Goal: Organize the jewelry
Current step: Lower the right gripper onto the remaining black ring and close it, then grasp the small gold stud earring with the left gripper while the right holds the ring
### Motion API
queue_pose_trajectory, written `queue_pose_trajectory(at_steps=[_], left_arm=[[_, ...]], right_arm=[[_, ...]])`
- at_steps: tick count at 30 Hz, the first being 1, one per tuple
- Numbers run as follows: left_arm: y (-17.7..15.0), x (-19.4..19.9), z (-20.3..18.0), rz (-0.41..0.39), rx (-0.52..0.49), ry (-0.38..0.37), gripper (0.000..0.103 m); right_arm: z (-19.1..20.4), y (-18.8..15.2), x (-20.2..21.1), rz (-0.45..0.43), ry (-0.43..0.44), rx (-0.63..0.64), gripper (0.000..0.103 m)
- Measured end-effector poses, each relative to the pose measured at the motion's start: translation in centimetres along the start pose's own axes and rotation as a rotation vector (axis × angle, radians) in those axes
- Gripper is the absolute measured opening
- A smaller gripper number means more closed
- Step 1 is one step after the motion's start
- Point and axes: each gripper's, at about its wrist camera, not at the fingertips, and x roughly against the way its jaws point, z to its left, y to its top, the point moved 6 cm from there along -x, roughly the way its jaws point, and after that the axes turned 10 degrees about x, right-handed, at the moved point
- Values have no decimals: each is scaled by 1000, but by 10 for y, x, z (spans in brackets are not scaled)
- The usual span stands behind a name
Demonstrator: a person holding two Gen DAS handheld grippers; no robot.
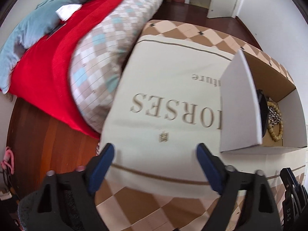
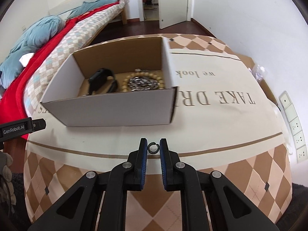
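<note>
Watch [image 1: 262, 104] and beads [image 1: 277, 129] half hidden behind the box wall [image 1: 240, 104].
</note>
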Motion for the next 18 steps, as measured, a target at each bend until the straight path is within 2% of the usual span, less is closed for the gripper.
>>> queue_pose_trajectory(at_steps=[1,3,4,6,8,11,18], left_arm=[[0,-1,-5,2,-11,-6,67],[0,-4,-12,7,-27,-15,42],[0,-5,-16,10,-35,-19,36],[-2,-6,-21,15,-48,-28,15],[-4,-6,-24,12,-56,-32,8],[-5,-3,-26,-1,-65,-37,4],[-1,12,-27,-47,-79,-44,3]], right_arm=[[-3,0,0,2,-3,-5,14],[-7,1,0,1,-6,-13,14],[-8,2,0,-1,-8,-15,14],[-10,3,1,-5,-12,-20,14],[-12,4,3,-9,-12,-25,14],[-13,6,5,-14,-11,-33,14],[-13,10,14,-34,-1,-41,14]])
